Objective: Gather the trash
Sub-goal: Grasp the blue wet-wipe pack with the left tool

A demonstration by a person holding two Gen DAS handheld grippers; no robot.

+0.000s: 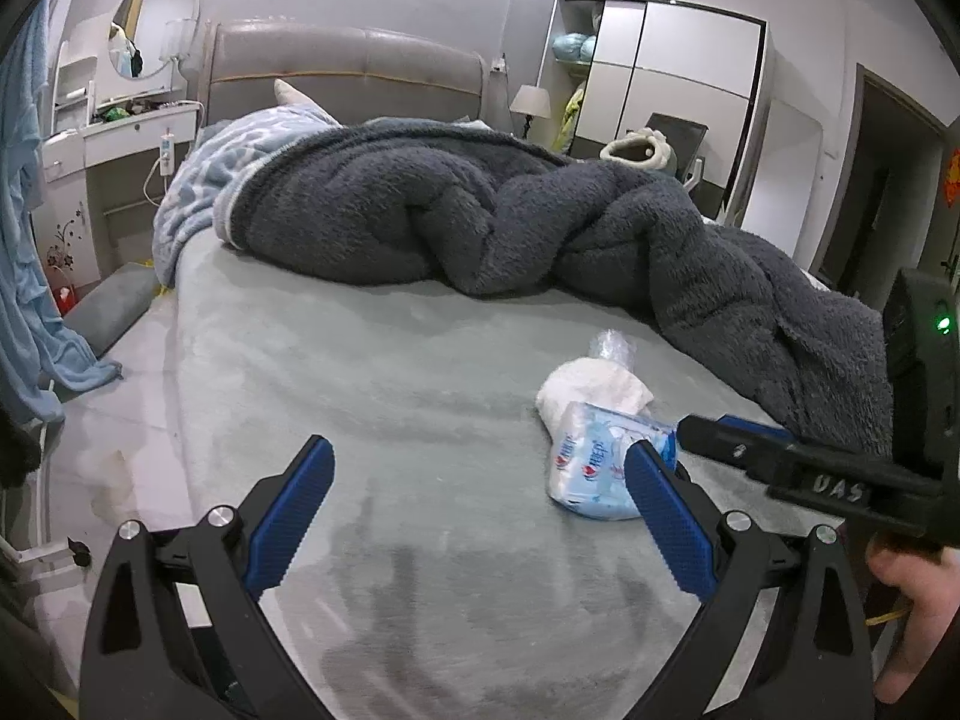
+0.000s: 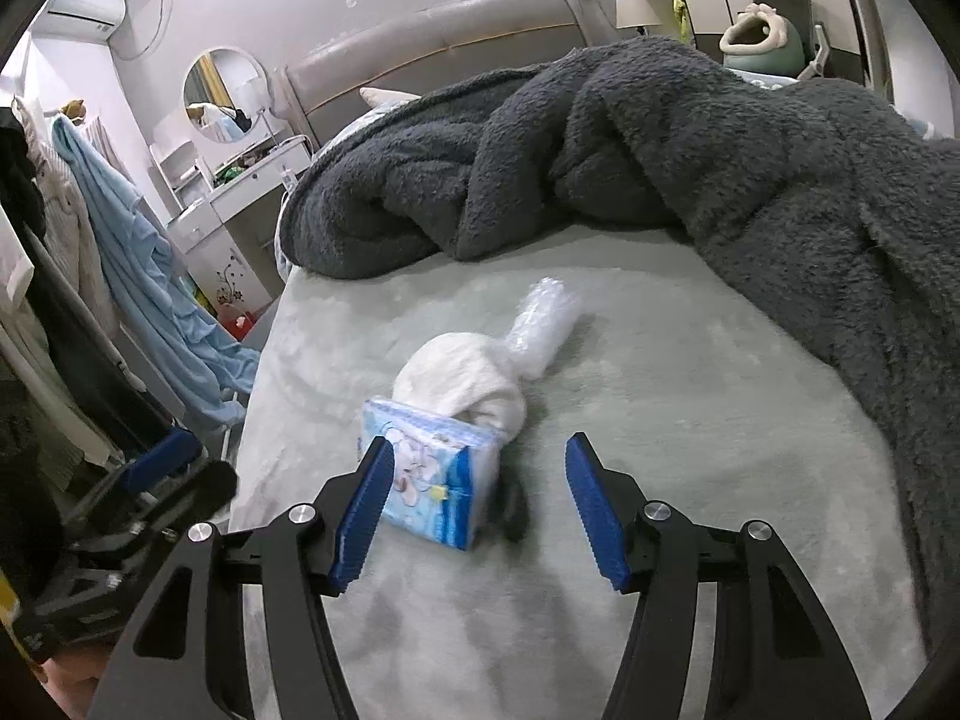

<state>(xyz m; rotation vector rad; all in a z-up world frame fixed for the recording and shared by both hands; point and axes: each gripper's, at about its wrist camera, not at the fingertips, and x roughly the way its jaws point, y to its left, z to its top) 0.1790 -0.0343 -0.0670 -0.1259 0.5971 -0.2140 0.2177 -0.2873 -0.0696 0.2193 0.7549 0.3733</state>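
Note:
On the grey-green bed sheet [image 2: 690,390] lies a small blue-and-white tissue pack [image 2: 429,480]. A white crumpled wad [image 2: 468,378] and a piece of clear plastic [image 2: 543,318] lie just behind it. My right gripper [image 2: 478,441] is open around the pack: the left pad [image 2: 360,516] is at the pack's side and the right pad [image 2: 594,510] stands well apart from it. My left gripper [image 1: 478,444] is open and empty over bare sheet, with the tissue pack [image 1: 600,468] just beyond its right pad [image 1: 666,522]. The right gripper's fingers [image 1: 750,450] reach in from the right there.
A bunched dark grey fleece blanket [image 1: 480,210] covers the far and right part of the bed. A light blue cloth [image 2: 150,276] hangs on a rack left of the bed, by a white dressing table [image 1: 120,132]. A hand [image 1: 918,600] is at the lower right.

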